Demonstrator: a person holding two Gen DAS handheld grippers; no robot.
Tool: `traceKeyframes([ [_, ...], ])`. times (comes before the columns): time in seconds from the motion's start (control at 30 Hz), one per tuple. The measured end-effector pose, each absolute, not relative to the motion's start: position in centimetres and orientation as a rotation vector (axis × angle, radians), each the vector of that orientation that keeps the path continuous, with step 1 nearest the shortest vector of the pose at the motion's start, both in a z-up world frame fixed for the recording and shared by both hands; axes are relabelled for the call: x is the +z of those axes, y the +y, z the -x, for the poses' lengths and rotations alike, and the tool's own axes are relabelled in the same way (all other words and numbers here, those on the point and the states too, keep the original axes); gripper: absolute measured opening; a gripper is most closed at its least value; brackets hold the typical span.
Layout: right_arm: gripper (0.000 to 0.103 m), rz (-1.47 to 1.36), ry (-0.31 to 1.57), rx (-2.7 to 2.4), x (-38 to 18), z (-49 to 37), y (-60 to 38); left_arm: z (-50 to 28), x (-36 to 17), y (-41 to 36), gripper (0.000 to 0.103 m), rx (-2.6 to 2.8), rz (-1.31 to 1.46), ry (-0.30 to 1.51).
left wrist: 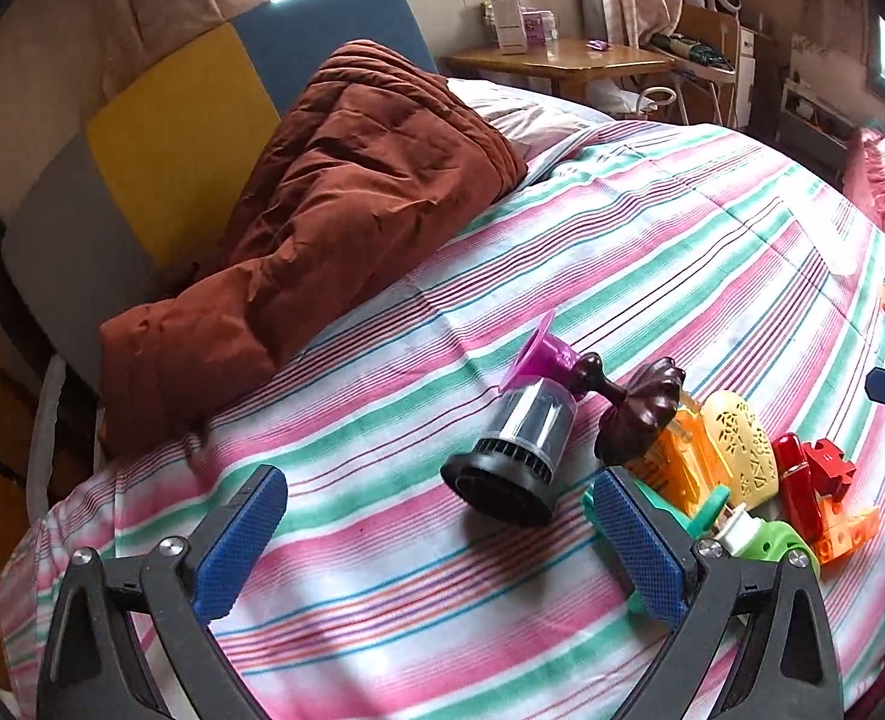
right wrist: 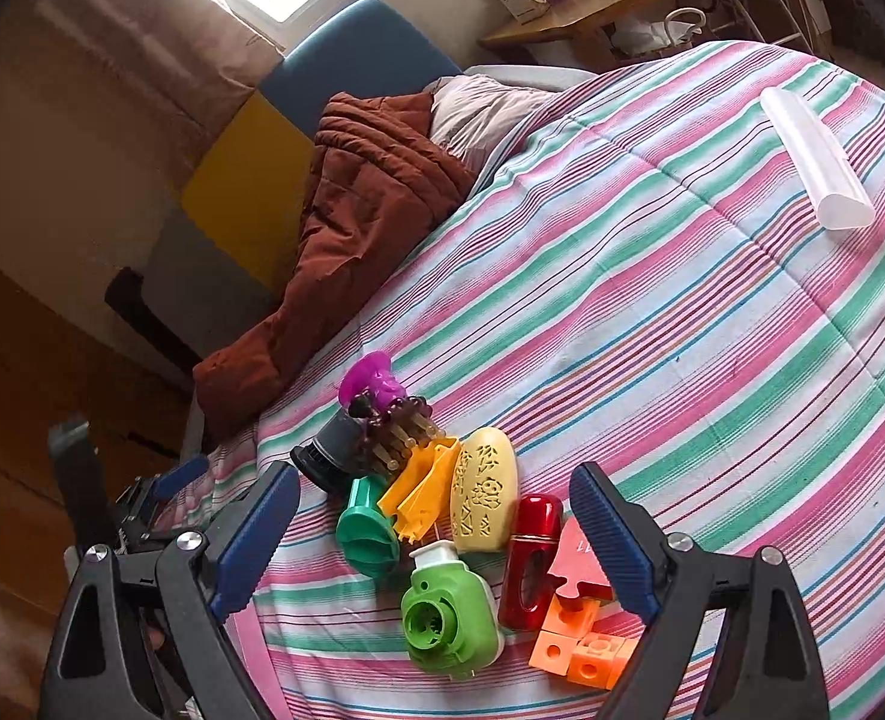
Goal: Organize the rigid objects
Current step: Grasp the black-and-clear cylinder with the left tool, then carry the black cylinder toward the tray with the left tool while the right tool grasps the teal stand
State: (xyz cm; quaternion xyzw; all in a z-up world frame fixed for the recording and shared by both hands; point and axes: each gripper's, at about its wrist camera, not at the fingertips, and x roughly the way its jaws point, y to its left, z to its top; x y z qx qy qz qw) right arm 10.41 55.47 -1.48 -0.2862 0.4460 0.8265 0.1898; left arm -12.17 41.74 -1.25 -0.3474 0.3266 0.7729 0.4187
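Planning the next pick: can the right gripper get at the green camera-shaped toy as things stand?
Probably yes. The right gripper is open, and the green camera-shaped toy lies between its fingers, though the red capsule crowds one side.

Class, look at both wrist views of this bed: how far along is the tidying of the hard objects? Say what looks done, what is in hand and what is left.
Done: most items, such as the green camera toy, yellow oval case and red case, sit clustered together on the striped bedspread.
In hand: nothing; the left claw and right claw are both open.
Left: the translucent white tube lies far from the cluster, probably still to be gathered.
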Motion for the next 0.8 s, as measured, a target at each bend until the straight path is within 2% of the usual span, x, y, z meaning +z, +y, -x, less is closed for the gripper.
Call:
traceKeyframes([
  [0.2,0.093,0.834,1.296,2.338,-1.9,-9.9,55.3,13.3,-4.1,45.8,0.101,1.826,0.899,0.913],
  [0.33,0.093,0.841,1.314,2.337,-2.1,-9.9,55.3,14.0,-6.2,47.3,0.089,1.754,0.960,0.937],
  [0.4,0.093,0.844,1.320,2.333,-2.2,-9.9,55.4,14.5,-7.4,47.5,0.067,1.721,1.029,0.923],
  [0.43,0.093,0.846,1.321,2.329,-2.2,-9.9,55.5,14.7,-7.9,47.3,0.047,1.699,1.078,0.903],
  [0.47,0.093,0.847,1.322,2.325,-2.3,-9.9,55.5,14.9,-7.9,46.8,0.044,1.706,1.094,0.849],
  [0.67,0.093,0.839,1.315,2.309,-2.4,-10.1,55.8,15.2,-7.6,41.9,0.044,1.846,1.160,0.676],
  [0.8,0.093,0.857,1.317,2.304,-2.6,-10.0,55.8,13.9,-7.4,38.7,0.044,1.897,1.215,0.634],
])
